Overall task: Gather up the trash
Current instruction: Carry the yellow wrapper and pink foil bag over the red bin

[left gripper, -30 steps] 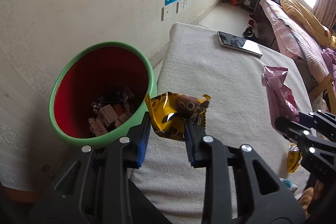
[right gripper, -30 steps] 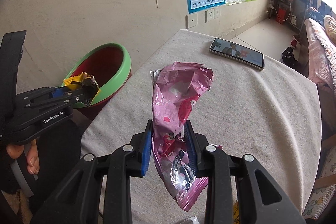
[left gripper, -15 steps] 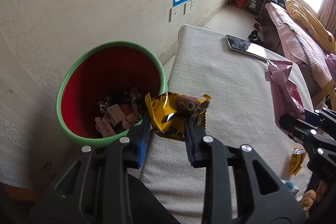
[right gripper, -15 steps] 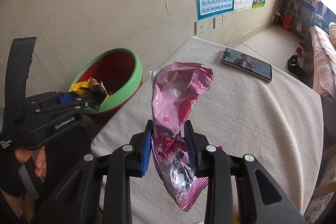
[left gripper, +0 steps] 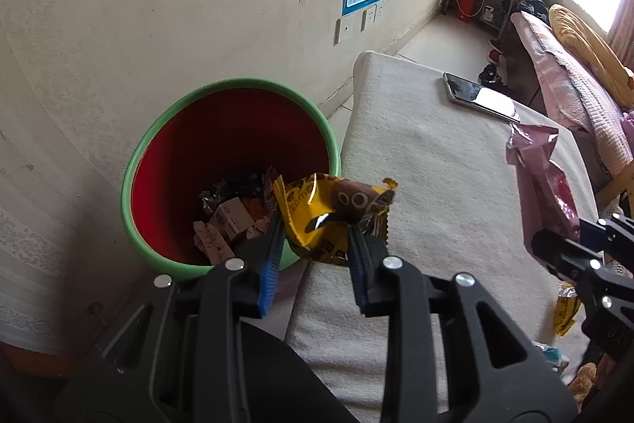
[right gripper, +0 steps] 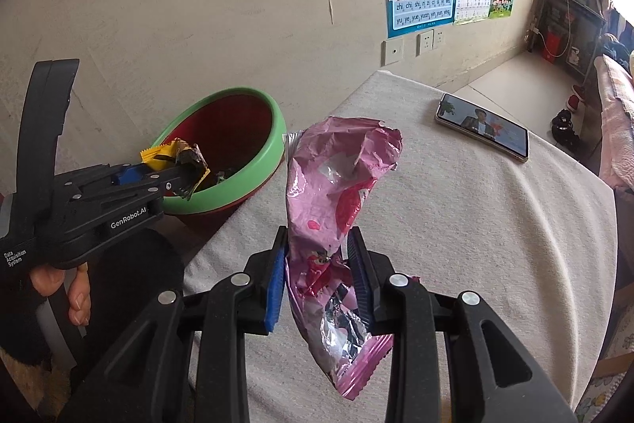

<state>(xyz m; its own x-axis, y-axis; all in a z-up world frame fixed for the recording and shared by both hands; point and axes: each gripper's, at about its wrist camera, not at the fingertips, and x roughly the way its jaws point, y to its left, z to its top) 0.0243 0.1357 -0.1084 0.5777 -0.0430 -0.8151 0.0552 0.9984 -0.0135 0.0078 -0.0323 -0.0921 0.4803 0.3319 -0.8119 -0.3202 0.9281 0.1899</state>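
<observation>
Overhanging bin rim [left gripper: 329,141]: yellow wrapper [left gripper: 317,224].

Bin [left gripper: 232,181]: stands on the floor between the wall [left gripper: 158,6] and the table [left gripper: 436,165], touching or just beside the table's left edge; holds loose wrappers at its bottom. Phone [right gripper: 481,127]: lies flat at the table's far end. Small wrapper [left gripper: 337,217]: held over the bin's near rim; large wrapper [right gripper: 337,185]: held above the table, right of the bin.
</observation>
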